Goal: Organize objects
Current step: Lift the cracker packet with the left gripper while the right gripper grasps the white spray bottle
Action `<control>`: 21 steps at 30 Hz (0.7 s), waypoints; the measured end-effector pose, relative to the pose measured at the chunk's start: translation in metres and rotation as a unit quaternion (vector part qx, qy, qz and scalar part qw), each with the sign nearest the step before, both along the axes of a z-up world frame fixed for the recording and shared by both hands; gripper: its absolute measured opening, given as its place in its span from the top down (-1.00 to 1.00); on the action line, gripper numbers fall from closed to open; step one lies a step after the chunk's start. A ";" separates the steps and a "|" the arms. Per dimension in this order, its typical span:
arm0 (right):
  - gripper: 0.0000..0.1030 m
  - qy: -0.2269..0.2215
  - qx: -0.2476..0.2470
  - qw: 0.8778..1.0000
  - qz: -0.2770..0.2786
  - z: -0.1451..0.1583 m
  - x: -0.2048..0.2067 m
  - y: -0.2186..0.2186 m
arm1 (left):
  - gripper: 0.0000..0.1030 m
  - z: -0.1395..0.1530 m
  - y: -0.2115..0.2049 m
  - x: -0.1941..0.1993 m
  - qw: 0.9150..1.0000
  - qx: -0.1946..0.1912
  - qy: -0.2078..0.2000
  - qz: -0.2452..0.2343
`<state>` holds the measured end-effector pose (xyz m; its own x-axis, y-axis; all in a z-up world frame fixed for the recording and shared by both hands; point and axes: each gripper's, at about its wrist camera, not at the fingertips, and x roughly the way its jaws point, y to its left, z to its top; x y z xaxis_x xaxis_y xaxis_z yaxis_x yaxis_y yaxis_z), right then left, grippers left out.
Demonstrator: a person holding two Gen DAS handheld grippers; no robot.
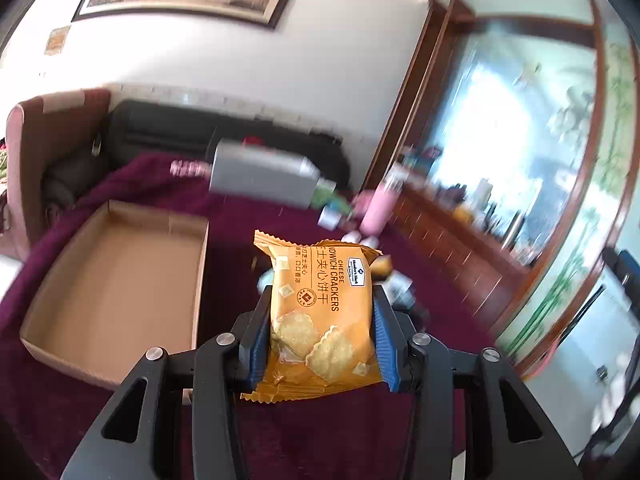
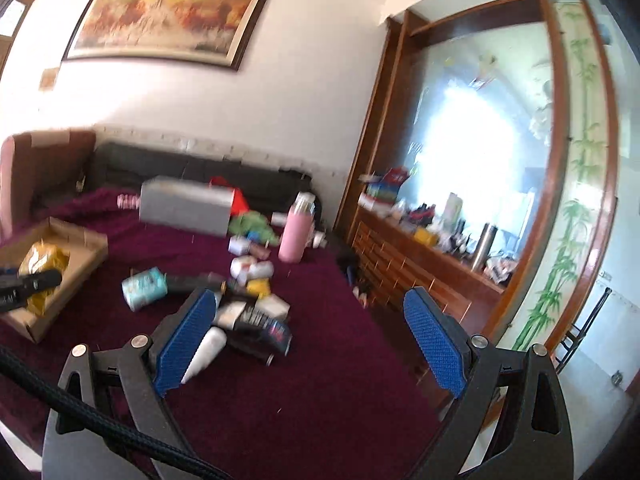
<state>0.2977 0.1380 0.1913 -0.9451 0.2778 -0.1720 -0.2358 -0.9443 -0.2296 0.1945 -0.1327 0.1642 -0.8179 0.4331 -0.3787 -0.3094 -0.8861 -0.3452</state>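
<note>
A: Why is the orange foil packet of cheese sandwich crackers (image 1: 320,312) raised above the maroon-covered tabletop (image 1: 320,432)?

B: The left gripper (image 1: 320,332) jaws pinch it, likely bound for the shallow cardboard tray (image 1: 120,280). The right gripper (image 2: 312,340) jaws are spread, empty.

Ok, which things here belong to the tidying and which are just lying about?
Job:
- cracker packet, shut in the left gripper
- cardboard tray
- pile of small packets and cans
- right gripper, open

Lying about:
- framed painting
- black sofa
- wooden sideboard
</note>
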 end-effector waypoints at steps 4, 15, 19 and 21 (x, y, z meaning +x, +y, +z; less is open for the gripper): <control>-0.88 0.058 -0.031 0.997 0.043 0.101 0.031 0.024 | 0.24 0.089 -0.024 0.028 0.996 0.022 0.088 0.008; -1.00 0.184 0.000 0.972 -0.148 0.429 0.020 0.093 | 0.23 0.336 -0.079 0.036 0.958 -0.062 0.227 0.165; -1.00 0.177 0.077 0.949 -0.247 0.467 -0.002 0.097 | 0.23 0.380 -0.117 0.014 0.914 -0.126 0.239 0.302; -1.00 0.159 0.124 0.932 -0.301 0.470 -0.026 0.106 | 0.23 0.387 -0.143 0.003 0.885 -0.157 0.228 0.375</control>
<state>0.2721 0.2442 0.6610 -0.5966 0.7689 0.2300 -0.7997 -0.5456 -0.2504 0.1974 -0.2756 0.5514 -0.9297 -0.3633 0.0600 0.3617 -0.9316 -0.0365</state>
